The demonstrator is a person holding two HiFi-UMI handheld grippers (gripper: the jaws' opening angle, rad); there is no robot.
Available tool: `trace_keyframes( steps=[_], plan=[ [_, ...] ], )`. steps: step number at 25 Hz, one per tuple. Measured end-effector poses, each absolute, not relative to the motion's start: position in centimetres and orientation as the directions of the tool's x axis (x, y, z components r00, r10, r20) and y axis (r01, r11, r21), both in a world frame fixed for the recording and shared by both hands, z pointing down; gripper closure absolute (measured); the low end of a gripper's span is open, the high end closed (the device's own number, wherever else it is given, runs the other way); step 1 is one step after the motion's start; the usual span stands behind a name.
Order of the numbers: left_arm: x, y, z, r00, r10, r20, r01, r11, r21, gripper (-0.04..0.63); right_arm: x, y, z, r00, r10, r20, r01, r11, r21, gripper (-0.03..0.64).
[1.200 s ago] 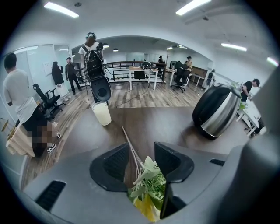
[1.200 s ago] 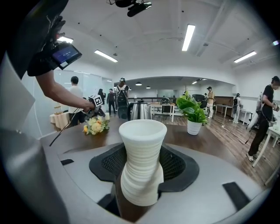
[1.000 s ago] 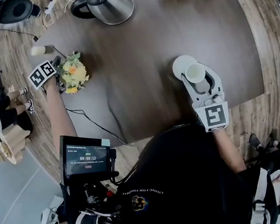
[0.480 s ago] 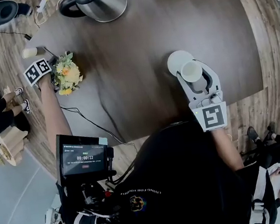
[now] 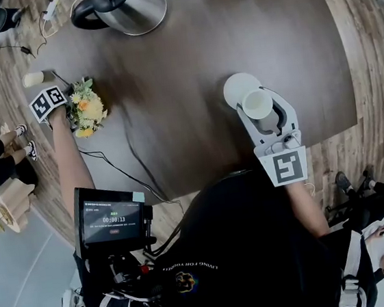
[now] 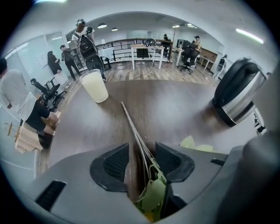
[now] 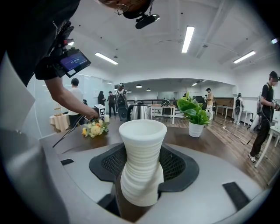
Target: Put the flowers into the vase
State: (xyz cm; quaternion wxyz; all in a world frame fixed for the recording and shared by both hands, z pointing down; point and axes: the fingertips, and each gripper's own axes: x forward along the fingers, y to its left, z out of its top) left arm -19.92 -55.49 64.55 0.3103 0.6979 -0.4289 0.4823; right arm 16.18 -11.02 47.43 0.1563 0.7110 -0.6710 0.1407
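Observation:
A small bunch of yellow and orange flowers (image 5: 85,110) lies on the dark table (image 5: 188,60) at the left. Their thin stems (image 6: 133,127) run forward between the jaws of my left gripper (image 5: 64,102), which points steeply down. The left gripper (image 6: 141,149) is open: bare table shows beside the stems and the green leaves (image 6: 154,192) sit below the jaws. My right gripper (image 5: 261,107) is shut on a white ribbed vase (image 7: 141,159), upright near the table's right front. From above the vase's mouth (image 5: 256,103) faces up.
A cream cup (image 6: 95,85) stands beyond the stems, at the table's left edge (image 5: 31,79). A steel kettle (image 5: 123,6) sits at the back. A potted plant (image 7: 194,114) stands past the vase. A black cable (image 5: 122,172) crosses the table's front left.
My left gripper has sunk a little over the stems next to the flower heads. The right gripper and the vase have kept still.

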Motion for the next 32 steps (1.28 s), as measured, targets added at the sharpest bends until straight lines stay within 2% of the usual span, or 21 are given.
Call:
trace_keyframes(
  steps=[5,9,16,32],
  plan=[
    [-20.7,-54.9,63.8,0.163,-0.293,0.942,-0.897,-0.443,0.017,0.413,15.3,-10.3,46.3,0.064,-0.912,0.404,-0.998,-0.052,0.042,0.376],
    [-20.6,-55.0,63.8,0.18,-0.312,0.933,-0.904,-0.425,0.032,0.568,15.1,-10.5,46.5,0.06,-0.912,0.406,-0.998,-0.045,0.048,0.376],
    [-18.9,-55.3,61.7,0.196,-0.349,0.916,-0.846,-0.533,-0.022,0.574,15.6,-11.1,47.6,0.049,-0.911,0.411,-0.998,-0.033,0.045,0.376],
    [-19.7,-56.2,59.2,0.159,-0.433,0.887,-0.795,-0.589,-0.145,0.574,14.3,-15.5,52.4,-0.069,-0.908,0.413,-0.996,0.087,0.025,0.376]
  ],
)
